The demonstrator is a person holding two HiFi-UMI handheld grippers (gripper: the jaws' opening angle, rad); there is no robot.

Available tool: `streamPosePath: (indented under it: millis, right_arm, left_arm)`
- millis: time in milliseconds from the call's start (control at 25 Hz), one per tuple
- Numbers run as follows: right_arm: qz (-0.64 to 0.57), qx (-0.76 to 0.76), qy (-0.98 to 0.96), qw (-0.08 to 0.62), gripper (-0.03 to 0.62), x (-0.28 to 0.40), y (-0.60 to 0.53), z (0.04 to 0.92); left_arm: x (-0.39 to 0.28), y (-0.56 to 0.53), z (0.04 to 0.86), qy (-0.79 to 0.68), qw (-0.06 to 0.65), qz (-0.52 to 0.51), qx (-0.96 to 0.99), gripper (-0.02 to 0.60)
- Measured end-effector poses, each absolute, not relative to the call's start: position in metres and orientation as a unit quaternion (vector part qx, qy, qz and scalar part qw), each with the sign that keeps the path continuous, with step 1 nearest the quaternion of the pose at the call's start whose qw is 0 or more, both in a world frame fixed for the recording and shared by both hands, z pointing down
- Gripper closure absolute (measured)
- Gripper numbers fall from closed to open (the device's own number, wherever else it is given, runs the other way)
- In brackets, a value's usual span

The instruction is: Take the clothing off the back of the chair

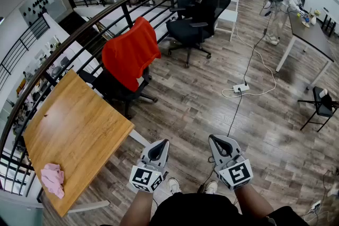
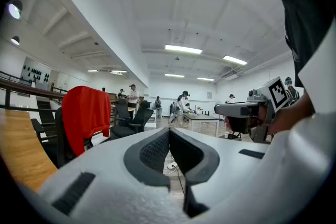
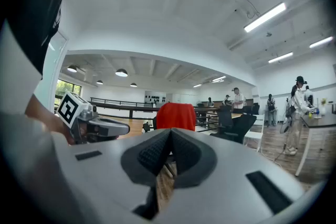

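Note:
A red garment [image 1: 130, 53] hangs over the back of a black office chair [image 1: 119, 90] beside the wooden table [image 1: 74, 132]; it also shows as the red garment [image 2: 86, 113] at the left of the left gripper view and the red garment [image 3: 176, 116] straight ahead in the right gripper view. My left gripper [image 1: 161, 144] and right gripper [image 1: 214, 140] are held level near my body, well short of the chair. Both are shut with nothing between the jaws, as the left gripper [image 2: 169, 132] and right gripper [image 3: 170, 132] show close up.
A pink cloth [image 1: 52, 179] lies on the table's near corner. A black railing [image 1: 79, 29] runs behind the chair. More office chairs [image 1: 198, 21] stand further back. A power strip [image 1: 241, 87] with cables lies on the wood floor. A person [image 1: 280, 5] stands by a desk at the right.

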State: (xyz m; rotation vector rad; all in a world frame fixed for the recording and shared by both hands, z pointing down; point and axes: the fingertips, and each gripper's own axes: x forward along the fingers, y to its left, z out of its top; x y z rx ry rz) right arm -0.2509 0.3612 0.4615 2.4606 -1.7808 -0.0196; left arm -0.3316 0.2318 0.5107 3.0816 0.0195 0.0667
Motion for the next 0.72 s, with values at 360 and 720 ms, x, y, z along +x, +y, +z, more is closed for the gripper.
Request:
streamPosePath:
  millis: [360,720]
  right_arm:
    - [0.018,0.823,-0.566,0.054,0.589,-0.261,0.363,0.468]
    - [0.019,0.831,-0.555,0.033,0.588,-0.264,0.336,0.473]
  left_arm:
    - [-0.339,0.234,0.510,0.031,0.035,0.020,0.999,0.566]
    - [-0.348,0.209,0.514,0.040,0.035,0.018,0.998,0.566]
